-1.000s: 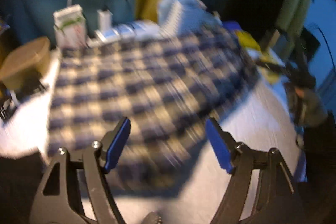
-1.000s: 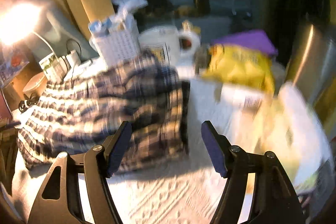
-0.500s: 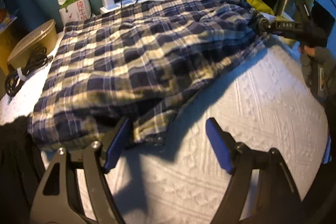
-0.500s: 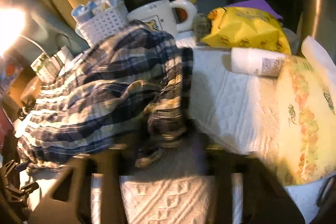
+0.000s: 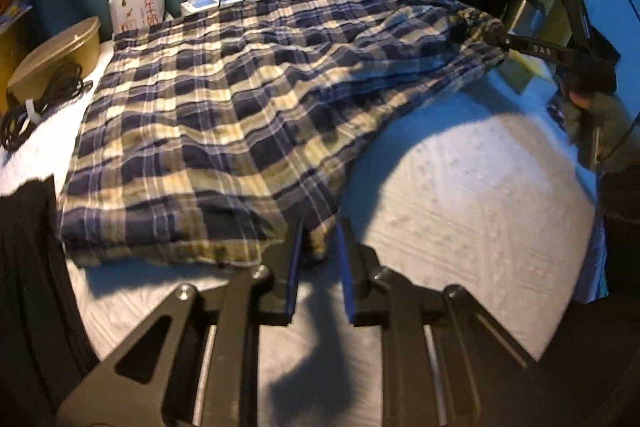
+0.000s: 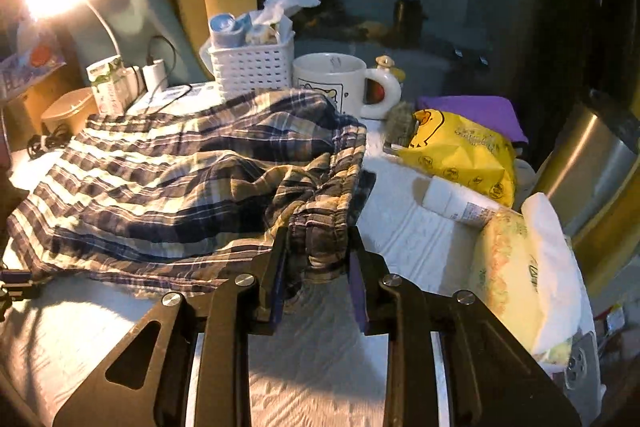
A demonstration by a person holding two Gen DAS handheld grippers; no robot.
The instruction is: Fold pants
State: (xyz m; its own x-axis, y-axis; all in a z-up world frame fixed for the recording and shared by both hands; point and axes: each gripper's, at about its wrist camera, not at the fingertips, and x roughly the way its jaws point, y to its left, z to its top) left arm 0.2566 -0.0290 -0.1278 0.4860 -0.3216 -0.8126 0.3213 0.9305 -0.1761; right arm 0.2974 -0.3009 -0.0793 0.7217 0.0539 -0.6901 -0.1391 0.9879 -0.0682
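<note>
pants [image 5: 224, 115]: navy-cream plaid | cloth [image 5: 472, 203]: white, embossed | bag [image 6: 460, 151]: yellow | basket [image 6: 252, 67]: white

Between your left gripper [image 5: 319, 247] fingers, the pants [image 5: 240, 99] hem is partly hidden, so pad contact cannot be confirmed (jaws closing). Between your right gripper [image 6: 318, 263] fingers, the bunched waistband hides the pad faces (also closing). Right of those fingers, the floral pack [image 6: 520, 275] is cut off.
</note>
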